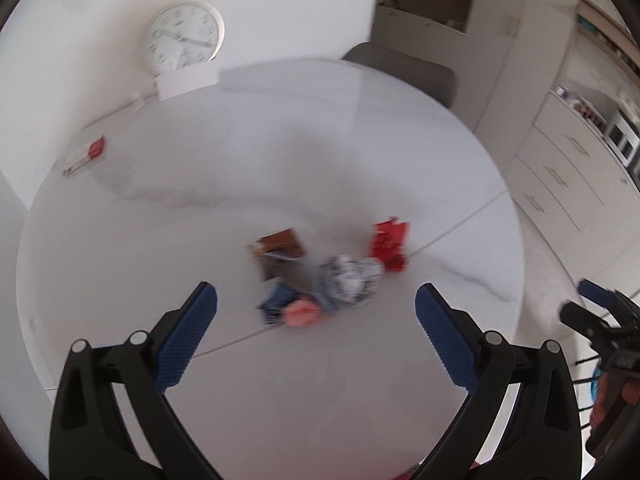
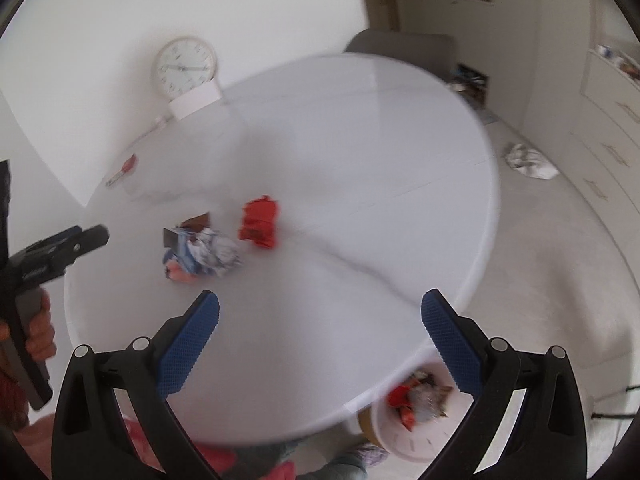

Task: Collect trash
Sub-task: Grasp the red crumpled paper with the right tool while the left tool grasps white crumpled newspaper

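A heap of crumpled wrappers (image 1: 320,280) lies on the round white table (image 1: 280,160), with a red wrapper (image 1: 390,246) just to its right. My left gripper (image 1: 316,300) hangs open above the near side of the heap, nothing between its fingers. In the right wrist view the same heap (image 2: 204,250) and red wrapper (image 2: 260,222) sit left of centre. My right gripper (image 2: 320,306) is open and empty over the table's near right part. A white bin (image 2: 412,416) with trash inside stands on the floor below the table edge.
A white clock (image 1: 185,36) stands at the table's back left. A small red and white packet (image 1: 86,154) lies near the left rim. A grey chair (image 1: 400,70) sits behind the table. A crumpled white paper (image 2: 530,160) lies on the floor. Drawers (image 1: 560,176) line the right wall.
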Demonstrator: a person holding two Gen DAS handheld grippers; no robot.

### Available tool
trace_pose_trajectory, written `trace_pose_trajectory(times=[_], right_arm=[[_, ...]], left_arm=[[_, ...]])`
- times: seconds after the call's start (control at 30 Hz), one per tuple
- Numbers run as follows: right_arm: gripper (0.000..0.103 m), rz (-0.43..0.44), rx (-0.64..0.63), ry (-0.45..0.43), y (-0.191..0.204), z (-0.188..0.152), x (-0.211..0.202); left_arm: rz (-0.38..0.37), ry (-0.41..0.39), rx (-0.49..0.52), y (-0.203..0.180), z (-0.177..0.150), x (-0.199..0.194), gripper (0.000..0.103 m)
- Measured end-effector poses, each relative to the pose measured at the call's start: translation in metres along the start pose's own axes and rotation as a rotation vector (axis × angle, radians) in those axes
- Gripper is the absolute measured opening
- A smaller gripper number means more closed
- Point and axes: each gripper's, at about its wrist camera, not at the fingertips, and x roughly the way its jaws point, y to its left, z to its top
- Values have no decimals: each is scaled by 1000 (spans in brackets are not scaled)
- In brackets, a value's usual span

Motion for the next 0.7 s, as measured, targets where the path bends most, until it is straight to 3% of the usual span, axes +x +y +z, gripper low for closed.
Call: trace_pose_trajectory(times=[0.2,0.37,0.5,0.6,0.63,0.7], right_arm=[[100,1,-3,95,41,41,97],[89,-32,60,183,50,62,162],[79,-51,51,254,59,67,196],[52,-64,24,284,65,66,205],[38,-54,26,293,65,65,207],[30,-46,30,287,63,65,204]], left_arm=[[9,48,-1,37,-2,27,95],[-22,71,26,47,-1,41,95],[-68,72,106,36,3,52,95],[-110,71,182,21,7,60,95],[-119,69,201,18,9,63,95],[-149,58,267,5,12,69,95]])
